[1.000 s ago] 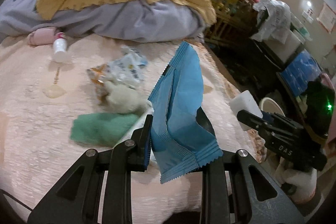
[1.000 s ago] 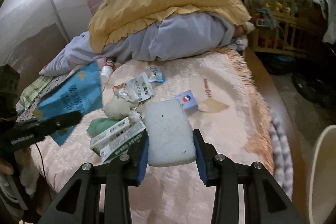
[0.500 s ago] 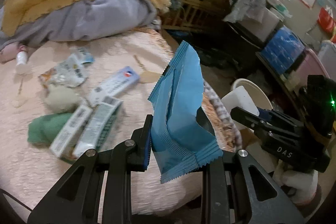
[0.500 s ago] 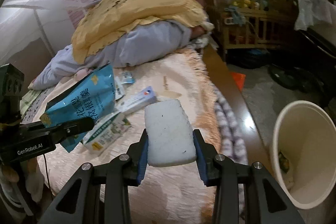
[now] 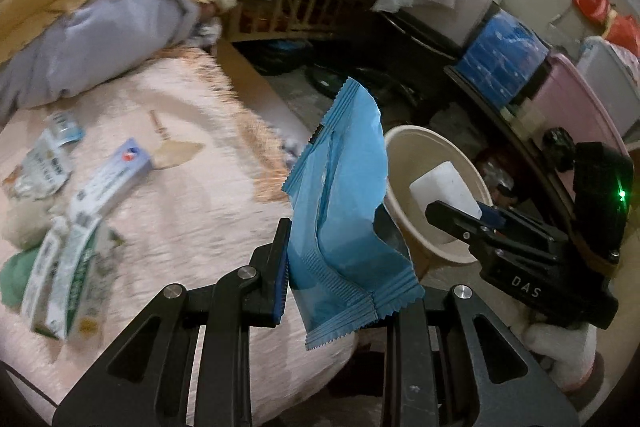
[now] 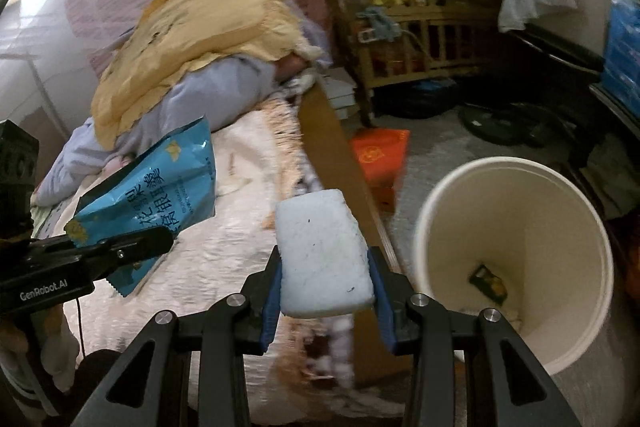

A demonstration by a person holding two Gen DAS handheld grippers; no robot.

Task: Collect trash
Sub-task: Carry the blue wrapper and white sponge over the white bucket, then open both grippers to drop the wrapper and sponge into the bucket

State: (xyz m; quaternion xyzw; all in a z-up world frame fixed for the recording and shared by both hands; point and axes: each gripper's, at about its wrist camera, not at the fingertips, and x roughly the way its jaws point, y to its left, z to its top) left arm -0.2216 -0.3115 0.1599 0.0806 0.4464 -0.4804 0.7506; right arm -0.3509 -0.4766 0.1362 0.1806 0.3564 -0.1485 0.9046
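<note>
My left gripper [image 5: 344, 267] is shut on a blue snack bag [image 5: 344, 195], held upright over the bed's right edge; the bag also shows in the right wrist view [image 6: 160, 183]. My right gripper [image 6: 324, 291] is shut on a white foam block [image 6: 322, 259], held beside the bed, left of a cream waste bin [image 6: 516, 347]. In the left wrist view the block [image 5: 444, 187] sits in front of the bin's [image 5: 404, 155] mouth. A small dark wrapper [image 6: 488, 281] lies inside the bin. Boxes and wrappers [image 5: 80, 211] lie on the pink bedspread [image 5: 192, 219].
A yellow and grey bedding pile [image 6: 200, 39] sits at the head of the bed. A wooden crib [image 6: 408, 35] full of things stands behind. An orange box [image 6: 380, 163] lies on the floor. Pink and blue storage boxes [image 5: 560, 95] stand to the right.
Both grippers have swung right, away from the bed toward the bin, carrying the blue bag and the foam block. The bin is now larger and closer in both views.
</note>
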